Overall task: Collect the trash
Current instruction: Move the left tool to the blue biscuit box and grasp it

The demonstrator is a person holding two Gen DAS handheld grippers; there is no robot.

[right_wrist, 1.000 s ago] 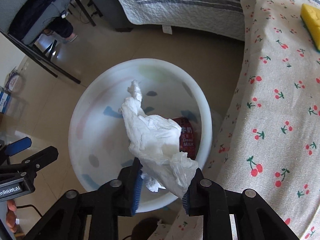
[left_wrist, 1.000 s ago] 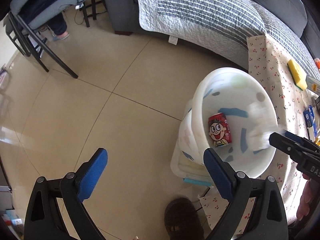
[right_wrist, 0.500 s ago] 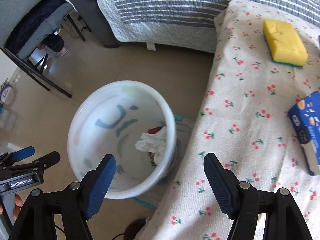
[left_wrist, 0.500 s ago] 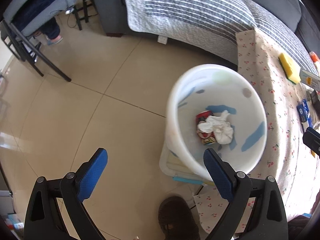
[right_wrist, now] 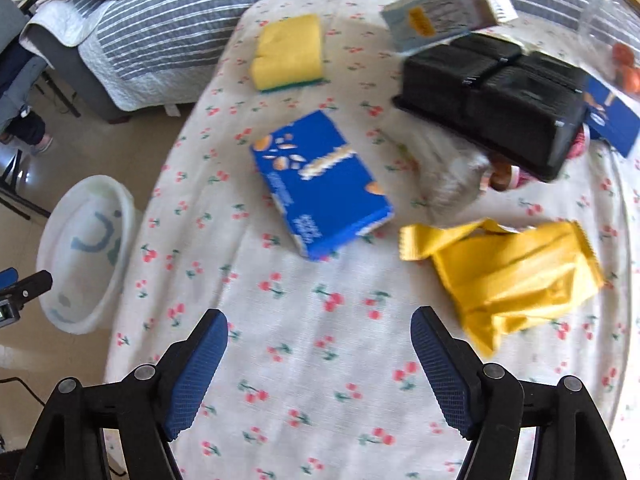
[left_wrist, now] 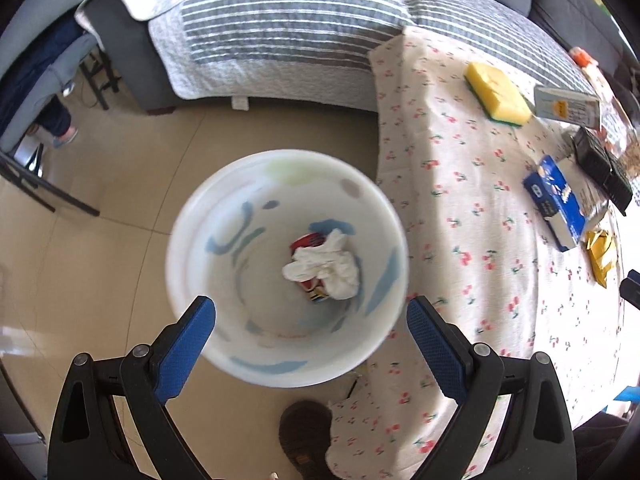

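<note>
A: State the location of the trash.

B: One crumpled white tissue (left_wrist: 326, 268) lies at the bottom of the white bin (left_wrist: 200, 208), resting on a red can (left_wrist: 306, 240). The bin stands on the tiled floor (left_wrist: 120, 160), just left of the bench (right_wrist: 320, 360) with the cherry-print cloth.

A: What is on the bench?

B: A yellow wrapper (right_wrist: 508, 276) lies crumpled at the near right. A blue box (right_wrist: 320, 184) lies flat to its left, near the middle. A black tray (right_wrist: 496, 100) sits at the far right, with a pale carton (right_wrist: 448, 8) tilted behind it. A yellow sponge (right_wrist: 290, 52) lies at the far left edge.

A: Report the right tongs (right_wrist: 320, 372).

B: Jaws have just been opening and stand wide apart, with only cloth showing between the blue pads. They hang over the near part of the bench, apart from the wrapper.

A: Report the left tongs (left_wrist: 312, 352).

B: Jaws wide apart and gripping nothing. They hang above the bin, whose near rim shows between the pads.

A: Surroundings?

B: A sofa with a striped grey quilt (left_wrist: 280, 28) lies beyond the bin and the bench.
</note>
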